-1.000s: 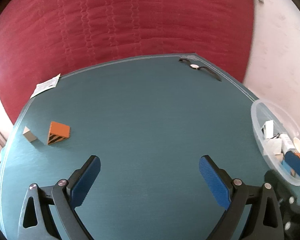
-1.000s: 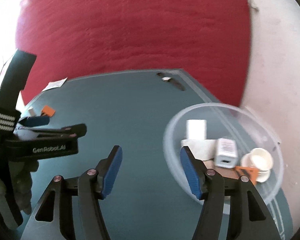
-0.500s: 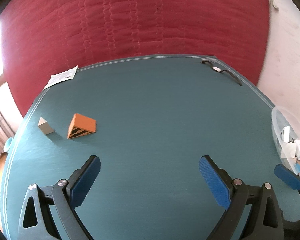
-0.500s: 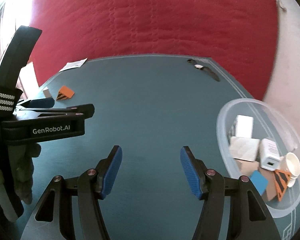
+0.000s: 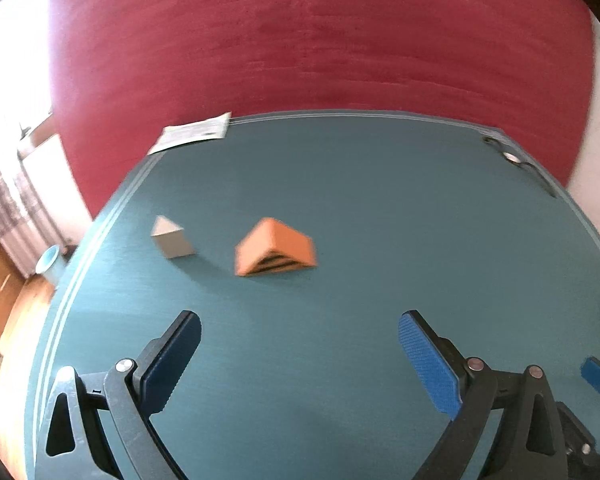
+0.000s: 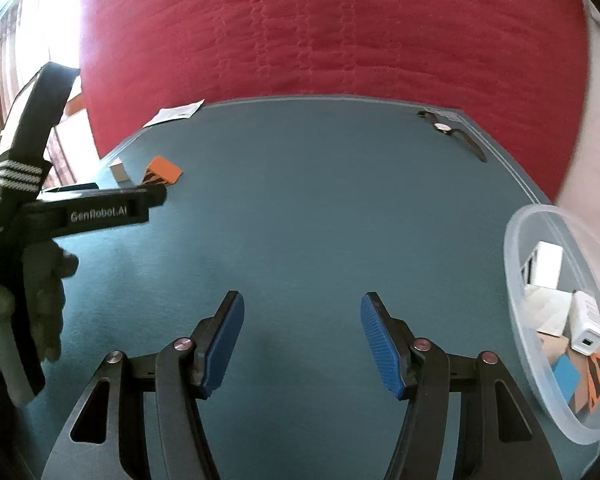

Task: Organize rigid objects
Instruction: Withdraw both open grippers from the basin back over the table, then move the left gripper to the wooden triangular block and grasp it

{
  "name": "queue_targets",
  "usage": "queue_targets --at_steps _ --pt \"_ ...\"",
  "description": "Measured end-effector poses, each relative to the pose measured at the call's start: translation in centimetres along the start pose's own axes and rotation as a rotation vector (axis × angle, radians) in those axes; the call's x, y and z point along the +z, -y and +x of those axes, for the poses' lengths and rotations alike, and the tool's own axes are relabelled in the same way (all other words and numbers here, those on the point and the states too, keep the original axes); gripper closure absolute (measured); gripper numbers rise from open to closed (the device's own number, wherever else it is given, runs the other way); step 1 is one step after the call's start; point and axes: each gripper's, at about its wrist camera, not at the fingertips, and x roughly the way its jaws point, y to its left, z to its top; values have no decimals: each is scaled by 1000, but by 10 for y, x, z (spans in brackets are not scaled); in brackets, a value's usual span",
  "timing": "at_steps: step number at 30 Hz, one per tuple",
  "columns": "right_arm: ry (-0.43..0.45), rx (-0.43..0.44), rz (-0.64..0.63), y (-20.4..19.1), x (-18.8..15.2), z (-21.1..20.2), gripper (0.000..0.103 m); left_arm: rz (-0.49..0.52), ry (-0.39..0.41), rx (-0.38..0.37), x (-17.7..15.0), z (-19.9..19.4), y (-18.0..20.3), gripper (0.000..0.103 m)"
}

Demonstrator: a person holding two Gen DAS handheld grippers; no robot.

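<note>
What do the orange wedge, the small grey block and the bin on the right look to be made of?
Orange wedge: matte, flat colour with black stripes, likely foam or painted wood; blurred.
Grey block: dull, pale, unglossed faces, possibly wood or card.
Bin: translucent plastic, contents showing through its wall.

both the left gripper (image 5: 299,354) and right gripper (image 6: 302,340) hover with fingers spread, gripping nothing.

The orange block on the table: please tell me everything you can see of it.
The orange block is a wedge with plain orange faces and one face with black stripes. It looks rigid. It lies on the teal table, near the left edge, beside a small grey block, not touching it. Nothing holds it; the open left gripper is short of it.
</note>
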Motion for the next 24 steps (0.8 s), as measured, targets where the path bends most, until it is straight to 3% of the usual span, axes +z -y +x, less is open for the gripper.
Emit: queue_targets --at_steps 11,24 --pt "-15 32 -16 -11 2 6 41 -137 -51 95 8 22 -57 2" --pt "-34 63 -11 -13 2 8 41 -211 -87 150 28 47 -94 2"
